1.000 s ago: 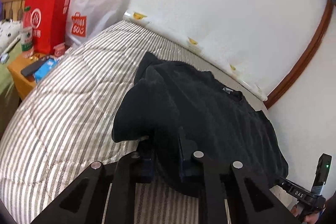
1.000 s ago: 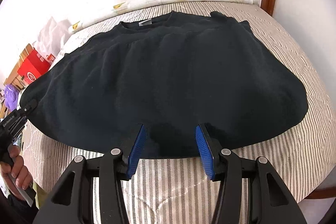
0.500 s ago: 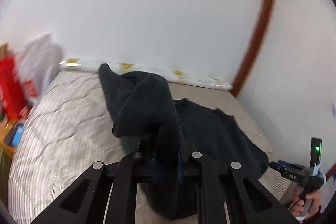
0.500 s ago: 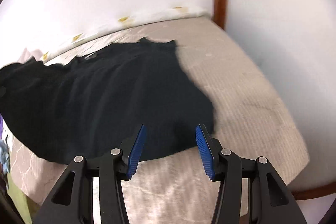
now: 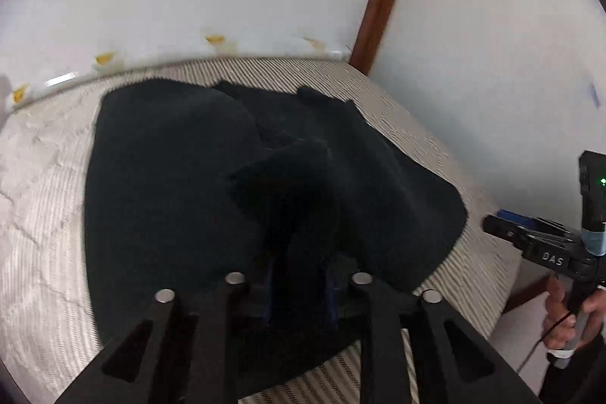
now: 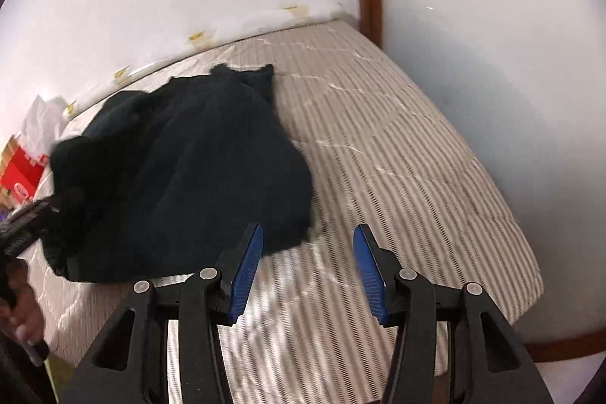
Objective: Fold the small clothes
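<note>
The left gripper (image 5: 299, 284) is opening its jaws around the black shirt (image 5: 181, 177) on the bed (image 6: 397, 154); the right gripper (image 6: 307, 271) stands spread and empty.

- Soft, even indoor light; the white wall (image 6: 159, 6) is bright, nearly washed out.
- The black shirt (image 5: 181, 184) shows almost no detail.
- Fisheye bending curves the bed (image 6: 397, 158), with dark corners.
- Motion blur smears the bed's stripes in both views.

Right gripper (image 5: 545, 254) body: "DAS" in pale letters.
Red bag (image 6: 19, 177), left of the black garment (image 6: 181, 169): print too blurred to read.
</note>
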### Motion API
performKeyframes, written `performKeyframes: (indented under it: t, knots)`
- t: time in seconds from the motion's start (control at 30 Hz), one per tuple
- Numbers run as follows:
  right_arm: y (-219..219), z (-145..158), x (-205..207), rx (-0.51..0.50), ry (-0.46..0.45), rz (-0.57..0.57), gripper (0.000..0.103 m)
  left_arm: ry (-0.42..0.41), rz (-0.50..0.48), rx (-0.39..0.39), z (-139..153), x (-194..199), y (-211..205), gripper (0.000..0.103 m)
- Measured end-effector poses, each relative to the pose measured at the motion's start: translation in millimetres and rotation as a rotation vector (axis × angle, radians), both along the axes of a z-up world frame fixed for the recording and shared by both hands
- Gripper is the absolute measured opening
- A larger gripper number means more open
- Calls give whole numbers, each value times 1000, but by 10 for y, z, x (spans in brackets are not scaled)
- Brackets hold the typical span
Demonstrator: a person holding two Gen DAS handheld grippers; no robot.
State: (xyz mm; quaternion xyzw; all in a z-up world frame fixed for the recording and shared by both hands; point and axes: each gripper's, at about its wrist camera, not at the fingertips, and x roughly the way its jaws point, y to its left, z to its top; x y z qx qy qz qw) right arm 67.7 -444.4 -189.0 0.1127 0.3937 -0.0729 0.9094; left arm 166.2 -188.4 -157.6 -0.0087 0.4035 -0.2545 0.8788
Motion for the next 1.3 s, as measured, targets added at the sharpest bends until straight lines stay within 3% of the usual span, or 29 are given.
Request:
performKeyframes:
  t: [0.07,0.17,0.23,0.5,0.67,0.8,0.87,0.9,0.93,1.03,1.13,1.3]
  knots:
    - [120,70,73,8,-23,47,54,5,-46,-49,44,-34,58,43]
    - [373,198,189,37,-81,135,62,-37,-61,-67,130,-186,231,51]
    - [553,259,260,68,-119,191,74,-48,-39,-66,141,-285,388,55]
    - [1146,211,621,189,-138,323,81,-2,103,-30,-120,-648,1253,61]
    - [1341,57,958,253,-105,332,81,5,97,-4,-341,-769,1307,65]
    - [1412,-41,1197,278,-80,322,81,23,93,-36,-400,-651,1255,65]
    - [1440,-86,1354,303,-69,326,77,38,93,-53,-439,-595,1235,65]
    - [1459,-108,1425,304,-62,329,66,50,91,-55,-463,-558,1204,65]
    - [1489,-126,1498,291,-56,337,47,57,89,-53,-484,-516,1155,65]
    - [1520,-63,1530,236,-102,374,21,47,82,-39,-500,-472,1043,65]
    - [1394,202,1323,167,-228,385,13,35,72,-12,-490,-458,942,65]
    - [982,546,1068,69,-343,316,11,-2,39,59,-444,-439,653,65]
